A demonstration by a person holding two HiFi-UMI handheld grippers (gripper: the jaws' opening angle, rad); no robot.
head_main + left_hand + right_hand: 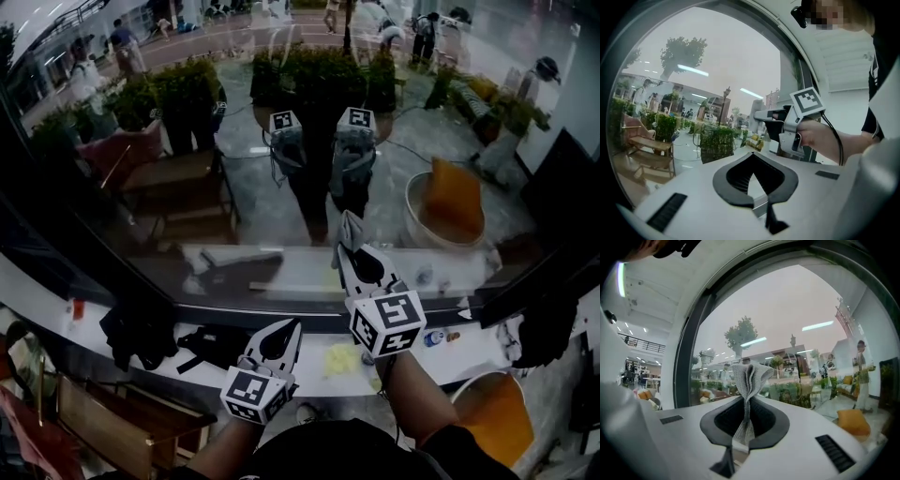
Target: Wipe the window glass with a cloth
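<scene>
The left gripper [284,330] and right gripper [349,251] are white shells with a black teardrop-shaped recess at the jaws, each bearing a cube [387,323] of black-and-white square markers, a black cable [833,138] runs from the right one, and the person's sleeves [459,452] are dark.

The cloth [748,378] is grey and ribbed (a knit or waffle weave, by the look of it). It is gathered into a narrow strip where the closed jaws of the right gripper [744,404] pinch it, and it fans out in upright folds past their tips. It is held up close to the window glass [787,310], a large clear pane showing reflections. Whether the two touch cannot be told.
</scene>
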